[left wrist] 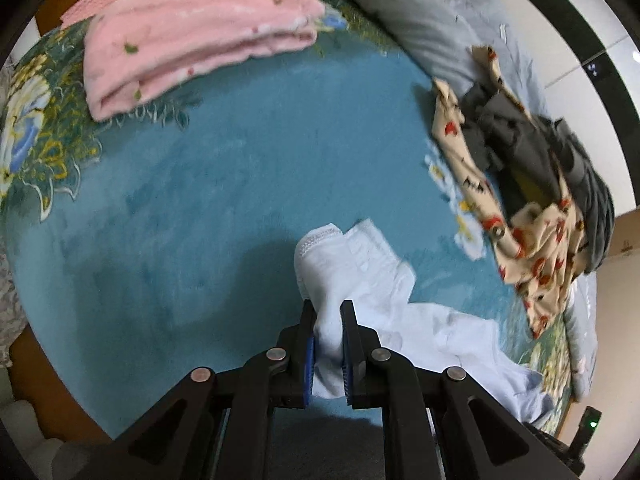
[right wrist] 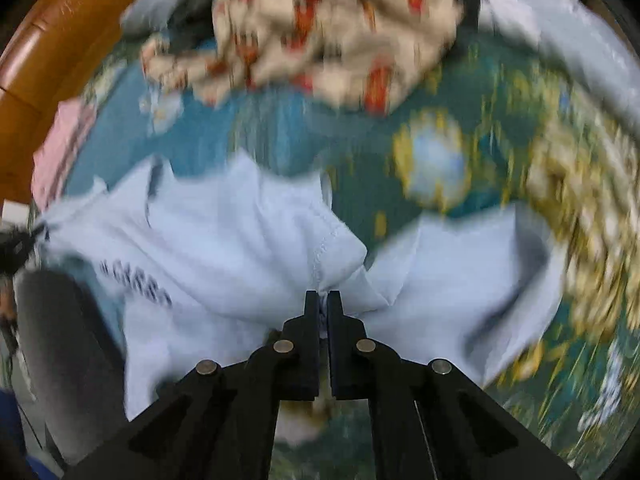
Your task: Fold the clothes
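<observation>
Tools point(left wrist: 328, 308) point(right wrist: 323, 298) on seemingly crosswise garment point(right wrist: 224, 248)

A white garment point(left wrist: 360, 272) with dark lettering is seen crumpled on the teal floral bedspread point(left wrist: 200, 184). A pink garment point(left wrist: 192, 36) lies folded at the far side; a floral-print piece point(left wrist: 520, 240) lies heaped beside dark clothes point(left wrist: 532, 140).

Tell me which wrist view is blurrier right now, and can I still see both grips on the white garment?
Right wrist view: heavy motion smear, yet the right gripper reads shut on the white garment. Left wrist view: sharper, only slightly soft on the pink folded clothes; left gripper clamps a bunched fold, fisheye bending the blue blanket.
</observation>
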